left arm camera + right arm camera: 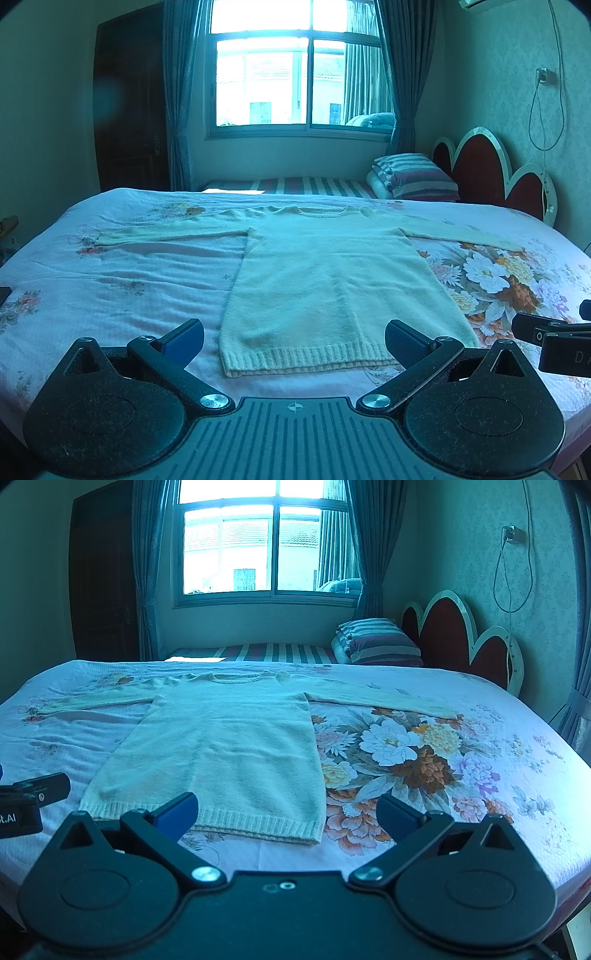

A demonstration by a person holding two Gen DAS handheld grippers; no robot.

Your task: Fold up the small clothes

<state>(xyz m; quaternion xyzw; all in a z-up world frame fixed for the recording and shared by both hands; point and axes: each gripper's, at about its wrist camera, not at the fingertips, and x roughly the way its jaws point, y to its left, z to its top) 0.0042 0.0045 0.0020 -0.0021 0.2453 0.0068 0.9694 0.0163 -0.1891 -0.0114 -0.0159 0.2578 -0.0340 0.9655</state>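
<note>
You are holding the left gripper (294, 341) and the right gripper (287, 815) spread wide and empty, hovering just short of the ribbed hem (306, 360). You are best advised to take one hem corner in each gripper, pinching both layers and lifting evenly. The cream sweater (229, 738) is lying flat, front up, on the floral bedspread (480, 746), hem nearest you. Its sleeves (166, 234) are stretching outward, and the neckline (238, 677) is lying farthest away.
</note>
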